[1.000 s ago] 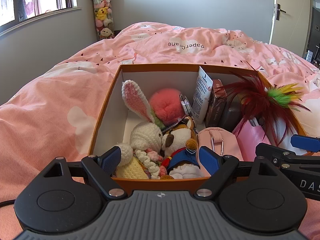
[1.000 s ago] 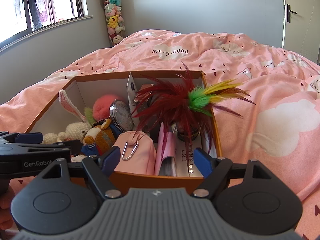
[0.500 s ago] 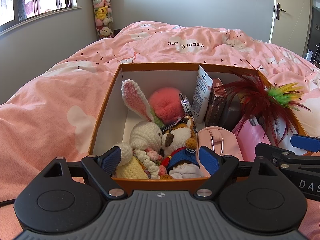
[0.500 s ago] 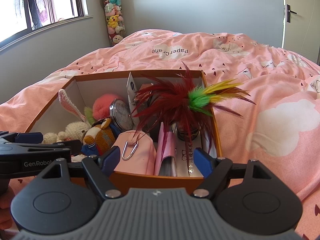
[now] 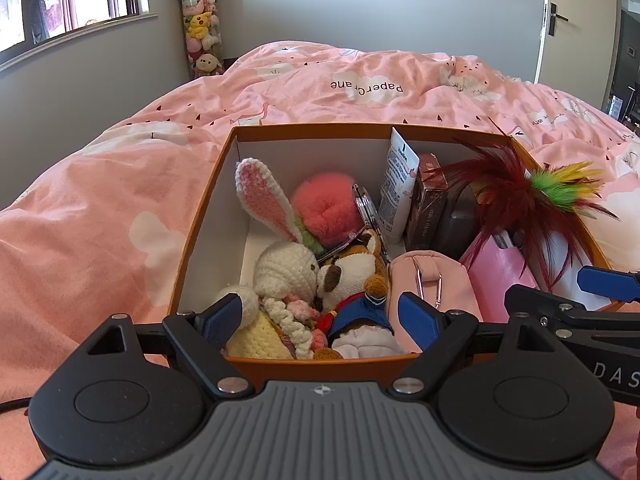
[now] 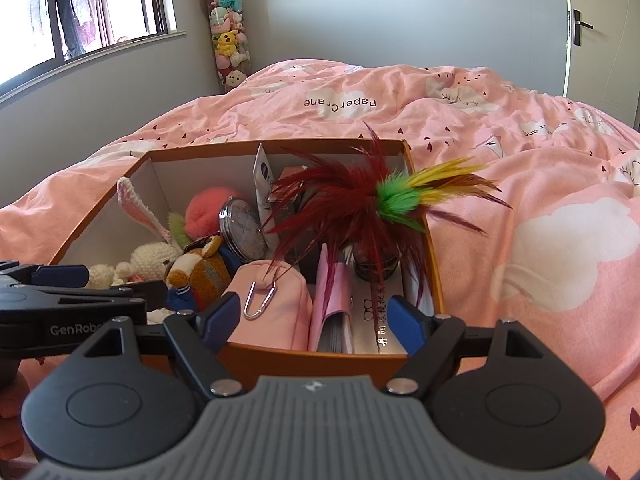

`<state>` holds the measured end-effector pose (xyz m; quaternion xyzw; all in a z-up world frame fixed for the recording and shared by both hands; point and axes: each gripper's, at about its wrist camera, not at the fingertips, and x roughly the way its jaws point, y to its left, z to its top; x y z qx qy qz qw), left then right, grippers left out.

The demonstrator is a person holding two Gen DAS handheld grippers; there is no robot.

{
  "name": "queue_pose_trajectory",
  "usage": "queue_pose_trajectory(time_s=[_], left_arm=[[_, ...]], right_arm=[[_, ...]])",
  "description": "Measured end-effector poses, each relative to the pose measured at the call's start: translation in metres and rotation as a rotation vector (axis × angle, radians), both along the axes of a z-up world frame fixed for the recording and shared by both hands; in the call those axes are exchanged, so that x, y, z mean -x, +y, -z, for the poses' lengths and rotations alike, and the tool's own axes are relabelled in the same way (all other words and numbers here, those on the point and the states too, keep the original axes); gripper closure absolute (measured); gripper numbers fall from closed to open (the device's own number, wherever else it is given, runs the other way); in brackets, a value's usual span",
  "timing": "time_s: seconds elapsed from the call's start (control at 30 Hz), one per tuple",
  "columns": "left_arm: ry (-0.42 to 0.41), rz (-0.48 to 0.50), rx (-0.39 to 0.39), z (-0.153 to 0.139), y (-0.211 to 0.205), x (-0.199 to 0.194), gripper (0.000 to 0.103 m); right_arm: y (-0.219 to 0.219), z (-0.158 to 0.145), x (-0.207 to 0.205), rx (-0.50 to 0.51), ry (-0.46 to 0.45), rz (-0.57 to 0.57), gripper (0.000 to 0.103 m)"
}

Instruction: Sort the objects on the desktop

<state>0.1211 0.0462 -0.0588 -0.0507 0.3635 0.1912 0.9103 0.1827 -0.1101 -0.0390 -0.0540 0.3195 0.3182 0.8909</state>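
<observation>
Both tongs gape empty at the near rim of the orange box (image 6: pixel 416 160) on the bed. The right tongs (image 6: pixel 312 318) sit nearer the feather toy (image 6: pixel 360 208), which lies just beyond, angled far-right; the left tongs (image 5: pixel 320 316) face the plush toys (image 5: pixel 320 280).

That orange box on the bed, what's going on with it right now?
A person holds two handheld grippers at the near edge of the orange box, which sits on a pink duvet. Both the left gripper and the right gripper are open and hold nothing. The box is packed: a crocheted bunny, a plush dog, a pink pouch, a pink notebook and a feather toy. Nothing has been picked up yet.
</observation>
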Motion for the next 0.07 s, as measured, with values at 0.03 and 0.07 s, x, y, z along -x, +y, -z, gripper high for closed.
queue_pose_trajectory(time_s=[0.03,0.07], left_arm=[[0.001,-0.001,0.000,-0.0001,-0.0001,-0.0001,0.002],[0.002,-0.002,0.001,-0.0001,-0.0006,-0.0001,0.002]], right_arm=[[-0.0004,0.0003,0.0016,0.000,-0.002,0.000,0.021],[-0.0005,0.0002,0.0019,0.000,-0.002,0.000,0.021]])
